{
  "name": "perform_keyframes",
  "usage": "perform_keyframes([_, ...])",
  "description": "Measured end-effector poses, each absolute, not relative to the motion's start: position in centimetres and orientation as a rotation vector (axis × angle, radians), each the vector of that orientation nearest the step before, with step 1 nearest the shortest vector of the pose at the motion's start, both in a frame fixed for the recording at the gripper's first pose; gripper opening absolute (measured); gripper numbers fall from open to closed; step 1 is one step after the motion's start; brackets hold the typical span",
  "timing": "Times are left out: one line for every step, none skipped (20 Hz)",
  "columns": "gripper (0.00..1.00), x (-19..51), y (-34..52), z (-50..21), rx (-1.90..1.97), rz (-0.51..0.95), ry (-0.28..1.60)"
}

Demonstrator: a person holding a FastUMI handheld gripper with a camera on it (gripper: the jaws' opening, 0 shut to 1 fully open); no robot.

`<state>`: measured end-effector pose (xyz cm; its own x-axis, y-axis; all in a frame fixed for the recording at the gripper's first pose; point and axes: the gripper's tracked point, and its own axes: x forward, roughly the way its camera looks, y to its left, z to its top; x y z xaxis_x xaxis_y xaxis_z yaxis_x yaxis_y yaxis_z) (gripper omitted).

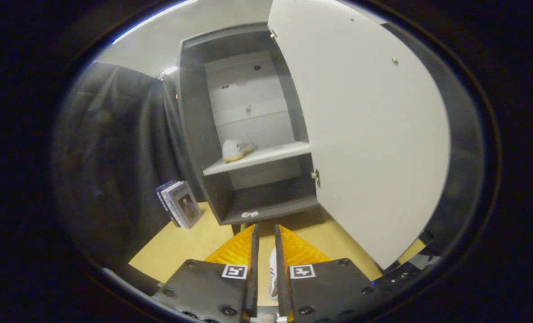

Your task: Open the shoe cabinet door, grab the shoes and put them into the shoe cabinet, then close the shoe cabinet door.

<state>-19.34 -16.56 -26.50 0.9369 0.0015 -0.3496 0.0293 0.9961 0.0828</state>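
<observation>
White shoe (273, 273) sits pinched between your gripper (266, 233) fingers; keep them clamped; carry it past the open door (360, 134); set it on the shelf (266, 157) beside its mate (235, 149).

We see the shoe cabinet (244, 134) standing on the table (181, 246), toward its far edge, with its door (365, 134) swung wide open to the right. One shoe (235, 149) sits on the middle shelf (266, 157), near the shelf's left end. Left of the cabinet, books (179, 209) lean near the table's left edge. Nearer to us, the gripper (266, 251) is over the table's near part, its fingers close together with a second shoe (273, 273) in the narrow gap between them.
</observation>
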Motion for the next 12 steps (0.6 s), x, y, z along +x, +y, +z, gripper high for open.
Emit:
perform_keyframes([0.21,-19.2,-16.5,-28.9,0.095,-0.014,0.4])
perform_keyframes([0.22,-19.1,-16.3,-31.1,0.105,-0.014,0.44])
perform_keyframes([0.24,-19.2,-16.3,-33.4,0.114,-0.015,0.475])
perform_keyframes([0.24,-19.0,-16.4,-35.5,0.116,-0.017,0.508])
perform_keyframes([0.23,-19.1,-16.5,-37.3,0.116,-0.019,0.538])
perform_keyframes([0.24,-19.1,-16.4,-39.0,0.117,-0.022,0.567])
perform_keyframes([0.24,-19.1,-16.5,-40.6,0.115,-0.027,0.595])
perform_keyframes([0.24,-19.1,-16.6,-42.0,0.113,-0.03,0.62])
perform_keyframes([0.24,-19.0,-16.5,-43.5,0.106,-0.035,0.643])
perform_keyframes([0.24,-19.0,-16.7,-44.6,0.097,-0.039,0.661])
perform_keyframes([0.24,-19.1,-16.9,-45.6,0.086,-0.047,0.676])
perform_keyframes([0.24,-19.1,-17.1,-46.5,0.082,-0.053,0.689])
